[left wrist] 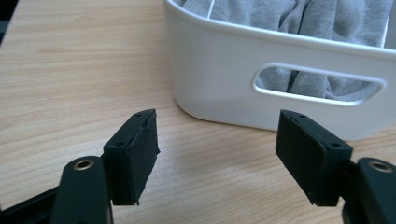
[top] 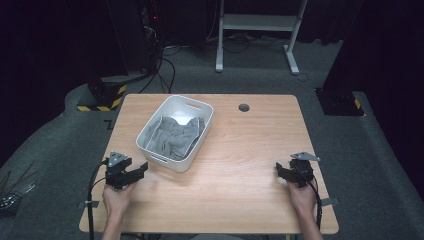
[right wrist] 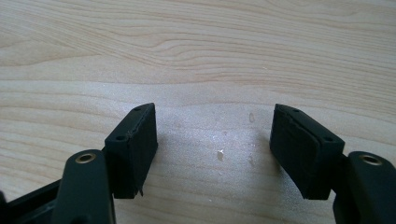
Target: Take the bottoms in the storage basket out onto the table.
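On the wooden table [top: 240, 150], a white basket [top: 197, 145] holds crumpled grey cloth [top: 172, 136]; no writing is readable on it. The left gripper [left wrist: 217, 140], near the basket's handle end, gapes empty. The right gripper [right wrist: 215, 140], well apart from the basket, gapes empty over bare wood.

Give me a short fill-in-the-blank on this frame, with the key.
1. The crumpled grey cloth lies inside the white plastic ___.
2. The left tool has its jaws ___, with nothing between them.
3. The right tool points at bare ___ tabletop.

Missing words: basket; open; wooden
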The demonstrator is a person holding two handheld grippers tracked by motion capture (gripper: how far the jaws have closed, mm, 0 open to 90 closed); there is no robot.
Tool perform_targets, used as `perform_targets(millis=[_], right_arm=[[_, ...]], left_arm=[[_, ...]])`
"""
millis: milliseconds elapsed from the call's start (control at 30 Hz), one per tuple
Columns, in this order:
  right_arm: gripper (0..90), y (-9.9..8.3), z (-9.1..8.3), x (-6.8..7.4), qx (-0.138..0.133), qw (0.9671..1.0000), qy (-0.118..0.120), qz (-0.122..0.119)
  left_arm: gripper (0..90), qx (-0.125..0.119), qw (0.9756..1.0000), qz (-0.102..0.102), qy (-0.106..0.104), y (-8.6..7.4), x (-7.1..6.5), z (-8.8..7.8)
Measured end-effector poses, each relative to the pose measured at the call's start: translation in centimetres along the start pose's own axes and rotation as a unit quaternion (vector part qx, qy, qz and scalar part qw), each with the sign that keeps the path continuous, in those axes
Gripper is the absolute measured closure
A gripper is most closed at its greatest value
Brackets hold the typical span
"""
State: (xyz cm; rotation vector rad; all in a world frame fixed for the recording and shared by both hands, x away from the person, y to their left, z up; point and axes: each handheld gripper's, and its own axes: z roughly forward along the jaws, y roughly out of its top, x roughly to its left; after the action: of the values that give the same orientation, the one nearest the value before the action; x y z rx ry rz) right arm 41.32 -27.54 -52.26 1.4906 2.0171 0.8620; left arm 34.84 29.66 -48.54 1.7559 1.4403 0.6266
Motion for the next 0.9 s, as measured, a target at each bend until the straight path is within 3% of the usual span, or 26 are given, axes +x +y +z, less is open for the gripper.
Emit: perform_targets(millis=[133,233,300,600,900], right_arm=[[32.0,0.0,0.0,0.0,0.000,1.0000,0.000,0.000],[32.1,0.0,0.0,0.0,0.000,1.0000,0.000,0.000],[32.1,0.0,0.0,0.0,0.000,1.0000,0.000,0.000],[32.0,0.0,0.0,0.0,0.000,1.0000,0.000,0.000],[31.9,0.0,0.0,0.0,0.000,1.0000,0.001,0.000]], left_arm=[[29.2,0.007,1.0000,-0.001,-0.006,0.3,0.0,-0.2],[27.0,0.010,0.9994,-0.018,-0.027,0.9,0.1,-0.5],[26.8,0.007,0.9994,-0.021,-0.028,1.0,0.0,-0.6],[21.3,-0.022,0.9987,-0.013,-0.045,3.1,-0.7,-1.4],[16.1,-0.023,0.9979,0.001,-0.061,5.1,-1.7,-1.0]])
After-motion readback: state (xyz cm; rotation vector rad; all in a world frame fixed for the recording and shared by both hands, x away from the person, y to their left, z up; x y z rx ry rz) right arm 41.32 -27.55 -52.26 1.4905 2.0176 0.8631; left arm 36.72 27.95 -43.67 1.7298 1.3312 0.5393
